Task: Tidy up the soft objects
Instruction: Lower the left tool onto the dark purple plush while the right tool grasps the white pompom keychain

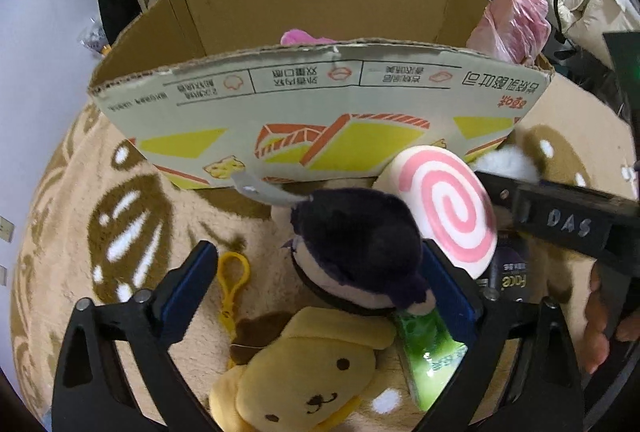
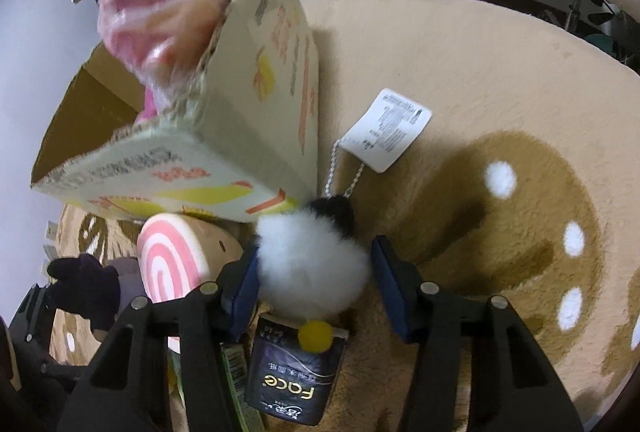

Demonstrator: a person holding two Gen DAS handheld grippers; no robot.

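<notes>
on a tan rug [image 2: 460,80] with brown shapes, the left gripper [image 1: 320,284] stands wide open around a dark-haired plush doll [image 1: 356,244] at mid-frame, its blue pads apart from the toy's left side. a yellow dog plush [image 1: 304,372] lies below it at the bottom centre, a pink-swirl cushion [image 1: 444,208] to the right, a yellow clip [image 1: 232,284] to the left. in the right wrist view, the right gripper [image 2: 316,276] is open around a white fluffy pompom toy [image 2: 312,264] at centre, its paper tag [image 2: 388,128] above right. the cardboard box [image 1: 320,100] fills the upper frame, pink plush [image 1: 300,37] inside.
</notes>
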